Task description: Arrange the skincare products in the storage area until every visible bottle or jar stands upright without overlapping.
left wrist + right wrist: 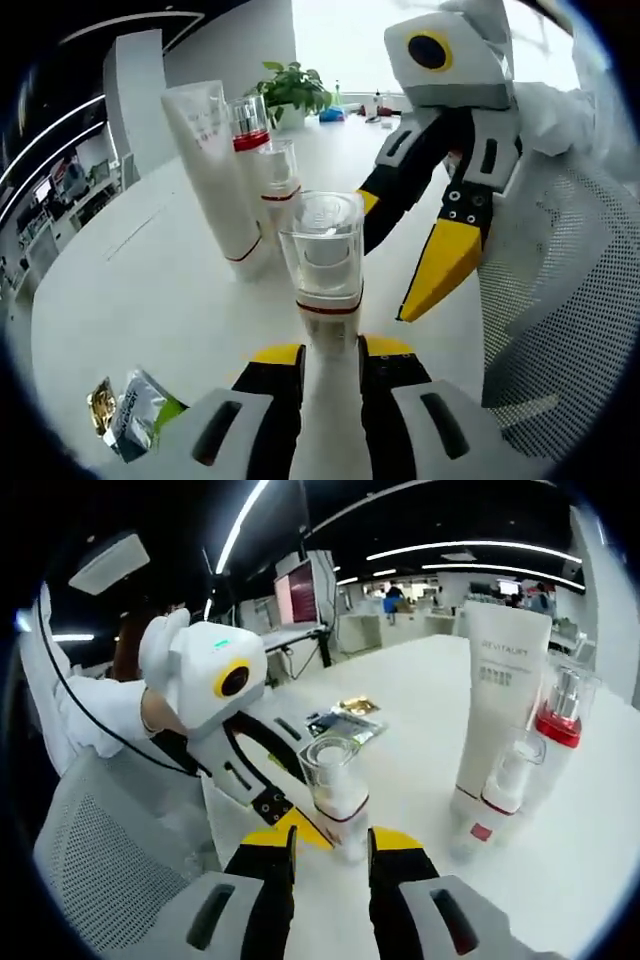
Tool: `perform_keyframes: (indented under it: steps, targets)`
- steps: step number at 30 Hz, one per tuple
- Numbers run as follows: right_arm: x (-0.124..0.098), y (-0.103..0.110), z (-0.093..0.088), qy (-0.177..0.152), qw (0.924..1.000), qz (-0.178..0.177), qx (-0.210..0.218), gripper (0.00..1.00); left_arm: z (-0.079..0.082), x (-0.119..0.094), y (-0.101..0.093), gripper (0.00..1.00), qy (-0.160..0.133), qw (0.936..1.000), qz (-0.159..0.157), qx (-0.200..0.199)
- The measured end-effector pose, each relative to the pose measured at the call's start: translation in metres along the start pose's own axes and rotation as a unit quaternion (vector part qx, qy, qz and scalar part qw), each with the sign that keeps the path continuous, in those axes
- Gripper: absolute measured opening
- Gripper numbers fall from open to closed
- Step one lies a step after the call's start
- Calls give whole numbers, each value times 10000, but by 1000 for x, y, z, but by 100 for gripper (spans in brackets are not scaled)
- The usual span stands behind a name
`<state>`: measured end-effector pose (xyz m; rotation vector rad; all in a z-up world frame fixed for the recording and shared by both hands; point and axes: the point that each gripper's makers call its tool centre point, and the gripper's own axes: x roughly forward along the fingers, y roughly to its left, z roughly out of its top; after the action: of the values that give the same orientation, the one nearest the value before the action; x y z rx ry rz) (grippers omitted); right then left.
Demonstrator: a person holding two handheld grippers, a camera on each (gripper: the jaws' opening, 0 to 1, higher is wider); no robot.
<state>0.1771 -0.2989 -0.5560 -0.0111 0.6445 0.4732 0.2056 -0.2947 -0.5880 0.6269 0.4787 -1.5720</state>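
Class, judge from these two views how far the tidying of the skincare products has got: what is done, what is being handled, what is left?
Done: the white tube, the red-collared pump bottle and the small bottle stand upright in a row on the table. In hand: the clear-capped bottle stands upright just ahead of the left gripper, with the right gripper close on it too. Left: the sachets lie flat.

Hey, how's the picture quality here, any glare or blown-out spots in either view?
Left gripper view: the window behind the potted plant is blown out white, and the clear-capped bottle stays sharp. Right gripper view: ceiling light strips glare against a dark ceiling, fisheye bending them.
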Motion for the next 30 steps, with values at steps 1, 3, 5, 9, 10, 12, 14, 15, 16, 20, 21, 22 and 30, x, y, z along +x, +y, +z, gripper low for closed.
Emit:
perform_keyframes:
  steps: [1,3,5,9,10,12,14,15,16,20,21,22,30]
  targets:
    - [1,-1,-2,49,9999,-46,-82,17,-1,0,0,21,17,10000,12,12]
    - [2,-4,-3,101,9997,-134,-153,13,-2,0,0,19,49,10000,16,13]
    - [2,-8,-5,152,9993,-240,-241,10,-2,0,-1,14,88,10000,20,-19]
    - [6,-11,-11,365,9983,-282,-367,7,-1,1,-1,10,85,10000,26,-1]
    - [8,-12,-11,382,9982,-296,-362,7,-1,2,-1,11,79,10000,29,-16]
    - [10,-12,-11,398,9982,-273,-364,4,0,4,-1,12,75,10000,42,-26]
    - [12,-12,-11,420,9982,-252,-360,1,1,5,0,12,66,9999,64,-68]
    - [12,-12,-12,462,9979,-244,-370,0,2,6,1,12,57,9999,76,-99]
    - [12,-13,-13,488,9978,-251,-376,0,4,7,0,11,49,9999,83,-116]
    - [9,-25,-11,472,9977,-420,-244,0,10,10,-1,11,-8,9997,109,-211]
    - [9,-29,-11,465,9977,-441,-237,0,10,11,-1,11,0,9997,109,-196]
    - [9,-31,-11,464,9976,-459,-230,0,10,12,1,11,21,9997,125,-195]
    - [8,-40,-21,747,9942,-601,-487,0,11,19,10,11,132,9996,209,-134]
